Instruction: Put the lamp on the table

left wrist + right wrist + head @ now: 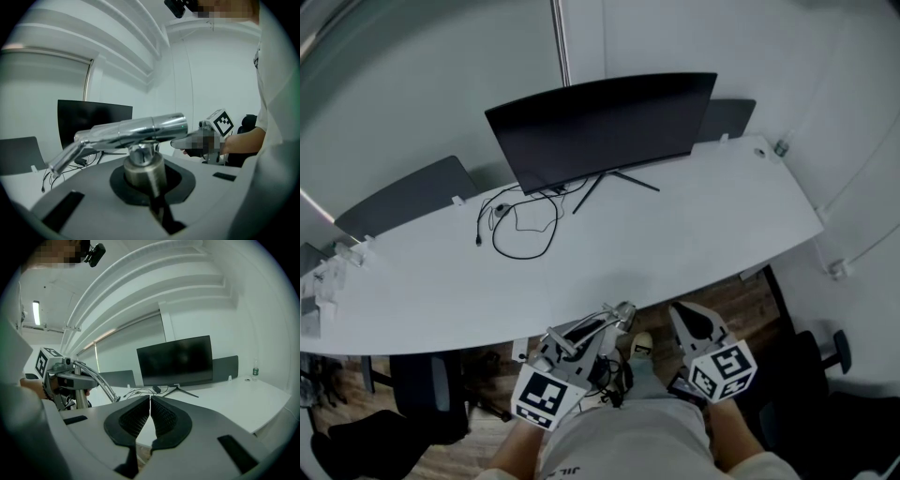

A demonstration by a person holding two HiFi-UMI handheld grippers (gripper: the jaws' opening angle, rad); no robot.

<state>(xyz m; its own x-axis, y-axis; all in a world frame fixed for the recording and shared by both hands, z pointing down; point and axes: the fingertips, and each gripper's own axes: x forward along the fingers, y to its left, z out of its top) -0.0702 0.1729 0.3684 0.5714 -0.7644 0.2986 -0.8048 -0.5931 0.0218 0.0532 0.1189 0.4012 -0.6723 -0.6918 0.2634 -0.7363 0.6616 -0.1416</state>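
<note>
Your left gripper [151, 194] has its jaws closed tight on the lamp [136, 131], clamping the short round stem [142, 171]. The stem is brushed metal, dull and finely ringed. Across its top lies a polished chrome tube that mirrors the room, and a thinner bent arm slopes down from the tube's left end. The black pads wrap the stem on both sides.

You hold the lamp off the table [694, 234], close to your body and short of its near edge, over the wood-plank floor [741, 300].

Your right gripper [150, 401] has nothing in it. Its ribbed black pads meet at the tips with only a thin seam between them. It hangs just beside the left one, also short of the edge.

The table is a smooth, matt white slab with a curved front. Toward the back stands a wide black monitor [600, 127], gently curved, on a thin splayed-leg stand. A thin black cable [525, 230] loops loosely on the top, in front of the monitor and to its left. Dark, flat partition panels [403, 197] rise behind the far edge. A small bottle [255, 370] stands at the far right corner.
</note>
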